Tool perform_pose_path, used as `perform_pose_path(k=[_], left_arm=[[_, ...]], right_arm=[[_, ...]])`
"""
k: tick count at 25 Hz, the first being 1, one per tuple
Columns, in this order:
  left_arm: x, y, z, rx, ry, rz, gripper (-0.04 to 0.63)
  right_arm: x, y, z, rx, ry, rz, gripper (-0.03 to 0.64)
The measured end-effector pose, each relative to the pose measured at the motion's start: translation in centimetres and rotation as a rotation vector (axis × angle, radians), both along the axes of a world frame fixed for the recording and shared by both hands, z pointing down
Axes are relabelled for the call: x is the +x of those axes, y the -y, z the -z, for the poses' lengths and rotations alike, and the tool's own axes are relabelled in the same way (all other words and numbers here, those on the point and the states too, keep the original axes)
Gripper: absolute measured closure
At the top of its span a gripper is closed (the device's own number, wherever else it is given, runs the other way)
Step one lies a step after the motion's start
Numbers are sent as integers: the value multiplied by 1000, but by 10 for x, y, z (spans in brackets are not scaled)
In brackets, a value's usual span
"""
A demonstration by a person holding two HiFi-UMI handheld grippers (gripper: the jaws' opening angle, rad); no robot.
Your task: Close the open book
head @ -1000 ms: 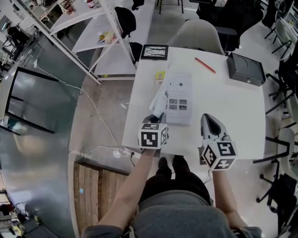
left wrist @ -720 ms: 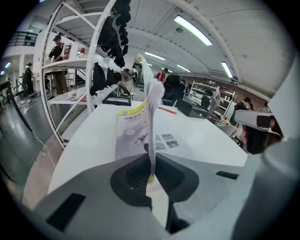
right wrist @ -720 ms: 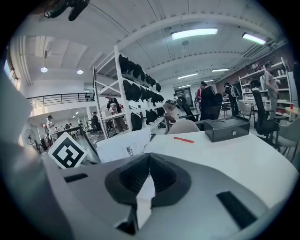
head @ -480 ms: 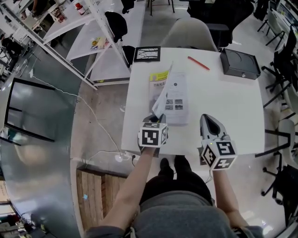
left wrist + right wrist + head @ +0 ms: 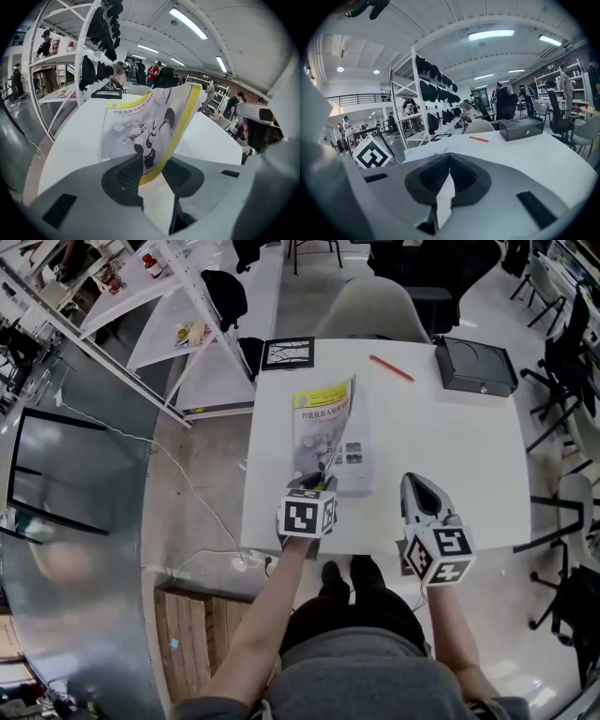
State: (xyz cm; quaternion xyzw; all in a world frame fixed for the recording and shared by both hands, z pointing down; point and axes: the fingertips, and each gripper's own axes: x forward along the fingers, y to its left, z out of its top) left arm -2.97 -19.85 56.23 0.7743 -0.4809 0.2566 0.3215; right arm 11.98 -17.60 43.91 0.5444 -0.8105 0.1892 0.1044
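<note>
Left gripper (image 5: 157, 174): jaws have just been opening and are partly apart. The bottom edge of the front cover (image 5: 145, 126) sits in the gap, close to the left-side pad (image 5: 129, 176). The pads aren't pinching it, so nothing is gripped.

Right gripper (image 5: 449, 176): jaws together and empty, parked over the near right of the table (image 5: 450, 456), well apart from the book.

The book (image 5: 323, 427) lies on the left half of the table just beyond my left jaws, spine running away from me. The pages are flat. The cover stands about halfway up and leans over them, yellow printed face toward my left, so the book isn't shut yet.

How to do this step well, my judgement:
- Cover is past the tipping point or near it, so let it drop rather than drag it.
- Slide the jaws off the bottom edge without snagging it, or the whole book will skew on the smooth tabletop.
- Then follow the cover down and press it flat near the free edge with the outside of the jaw.
- If it springs back, bring the right gripper in to hold the spine side.

Farther off and not in the way: red pen (image 5: 392, 368), black box (image 5: 473, 365) at the far right corner, framed picture (image 5: 287, 353) at the far left corner.
</note>
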Motion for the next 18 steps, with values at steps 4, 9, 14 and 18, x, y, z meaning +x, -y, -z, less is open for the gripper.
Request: perform_pose_path(k=[4, 9, 14, 18], left_arm=[[3, 0, -1, -10, -12, -10, 465], [8, -1, -1, -11, -1, -48, 423], [13, -5, -1, -12, 5, -88, 398], [15, -6, -1, -10, -1, -108, 373]], right_arm=[[5, 1, -2, -4, -2, -12, 614], [6, 3, -3, -10, 0, -15, 614], [4, 4, -3, -9, 2, -9, 613], [4, 5, -2, -7, 1, -7, 614]])
